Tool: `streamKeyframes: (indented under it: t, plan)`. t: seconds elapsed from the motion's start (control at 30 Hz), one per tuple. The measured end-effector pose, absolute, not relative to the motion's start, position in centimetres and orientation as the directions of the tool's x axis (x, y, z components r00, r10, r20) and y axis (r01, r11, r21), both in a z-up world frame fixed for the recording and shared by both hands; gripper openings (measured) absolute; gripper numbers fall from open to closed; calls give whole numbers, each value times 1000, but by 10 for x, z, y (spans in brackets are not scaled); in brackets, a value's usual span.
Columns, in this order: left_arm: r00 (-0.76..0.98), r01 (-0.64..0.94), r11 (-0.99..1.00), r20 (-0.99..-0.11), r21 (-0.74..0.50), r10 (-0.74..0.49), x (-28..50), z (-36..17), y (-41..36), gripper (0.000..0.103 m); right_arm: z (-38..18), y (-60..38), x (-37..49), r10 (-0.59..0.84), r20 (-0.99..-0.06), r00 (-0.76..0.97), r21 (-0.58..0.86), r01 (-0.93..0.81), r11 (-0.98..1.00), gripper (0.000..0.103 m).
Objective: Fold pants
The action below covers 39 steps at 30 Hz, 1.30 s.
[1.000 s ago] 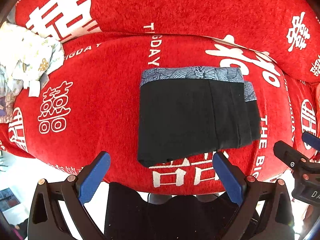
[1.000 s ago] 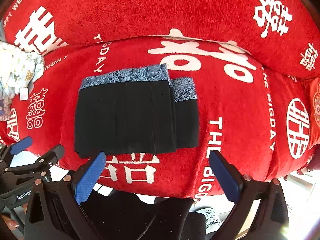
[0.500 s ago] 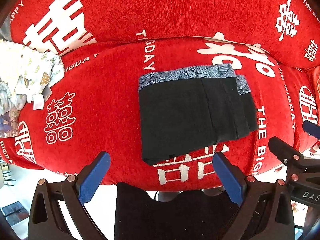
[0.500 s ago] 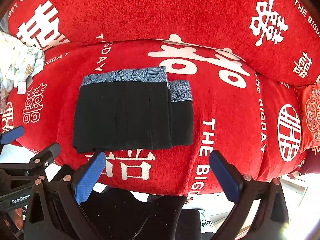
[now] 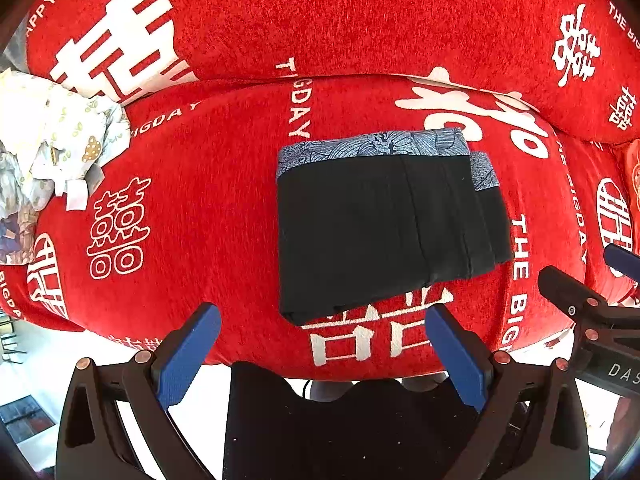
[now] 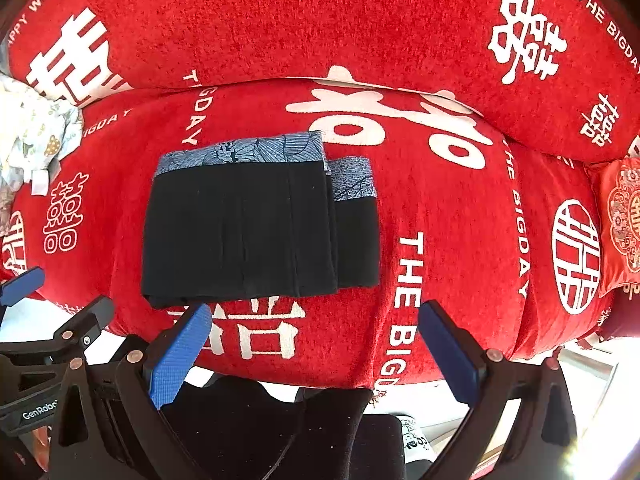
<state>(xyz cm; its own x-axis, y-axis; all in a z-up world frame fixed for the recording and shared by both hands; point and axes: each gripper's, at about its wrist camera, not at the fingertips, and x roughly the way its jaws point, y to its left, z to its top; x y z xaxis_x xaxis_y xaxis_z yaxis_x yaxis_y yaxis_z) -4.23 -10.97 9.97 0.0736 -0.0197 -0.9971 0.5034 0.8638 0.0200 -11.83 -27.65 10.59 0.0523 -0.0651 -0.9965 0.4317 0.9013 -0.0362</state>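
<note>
The black pants (image 5: 380,232) with a blue patterned waistband lie folded into a flat rectangle on the red sofa seat (image 5: 200,220); they also show in the right wrist view (image 6: 256,232). My left gripper (image 5: 322,354) is open and empty, held off the seat's front edge below the pants. My right gripper (image 6: 312,352) is open and empty, also held off the front edge. Each gripper shows at the edge of the other's view: the right one (image 5: 592,300) and the left one (image 6: 48,320).
The red sofa backrest (image 6: 320,20) with white characters rises behind the seat. A crumpled pile of white patterned clothes (image 5: 52,148) lies at the seat's left end. A red embroidered cushion (image 6: 624,216) sits at the right end. Pale floor (image 5: 40,364) shows below.
Both grippers have pulled back from the sofa, so the folded pants look smaller and farther away. The pants have not moved. Both jaws have stayed open.
</note>
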Motion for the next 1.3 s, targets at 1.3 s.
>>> streamKeyframes:
  t: [1.3]
  plan:
    - [65,491,870,-998,42,11,-31,89,-115,102,92,-280,-105,-70,-997,16,-57,419,906,103]
